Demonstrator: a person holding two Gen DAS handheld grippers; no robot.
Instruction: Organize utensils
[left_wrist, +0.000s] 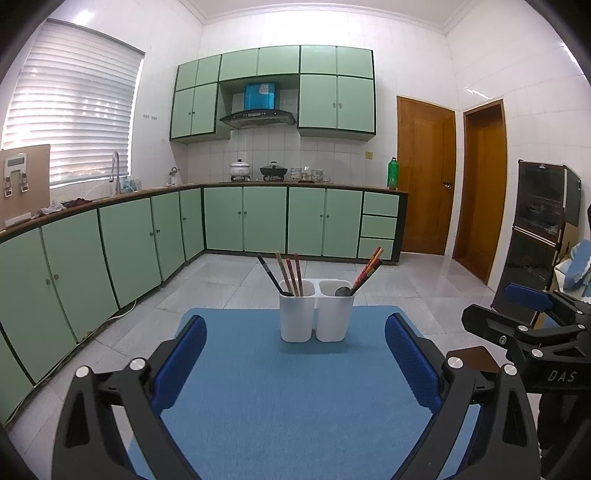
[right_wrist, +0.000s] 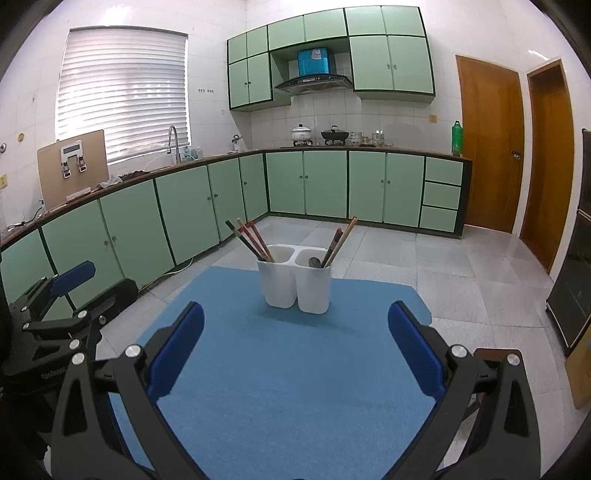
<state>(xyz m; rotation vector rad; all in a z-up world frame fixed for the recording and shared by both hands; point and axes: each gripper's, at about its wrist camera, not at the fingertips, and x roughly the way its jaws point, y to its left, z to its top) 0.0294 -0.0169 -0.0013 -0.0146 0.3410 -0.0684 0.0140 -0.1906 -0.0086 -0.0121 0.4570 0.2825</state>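
A white two-compartment utensil holder (left_wrist: 316, 314) (right_wrist: 294, 282) stands on the far part of a blue mat (left_wrist: 295, 398) (right_wrist: 291, 369). Its left cup holds several chopsticks (left_wrist: 290, 273) (right_wrist: 255, 240) and a black-handled utensil (left_wrist: 271, 275). The right cup holds chopsticks (left_wrist: 367, 271) (right_wrist: 340, 240) and a dark spoon (left_wrist: 343, 291) (right_wrist: 314, 262), bowl up. My left gripper (left_wrist: 295, 360) is open and empty, short of the holder. My right gripper (right_wrist: 295, 347) is likewise open and empty. Each gripper shows at the other view's edge (left_wrist: 528, 325) (right_wrist: 55, 299).
The mat lies on a small table over a grey tiled floor. Green base cabinets (left_wrist: 243, 218) (right_wrist: 306, 184) run along the left and far walls. Two wooden doors (left_wrist: 424, 177) stand at the right, with a dark cabinet (left_wrist: 535, 229) beside the table.
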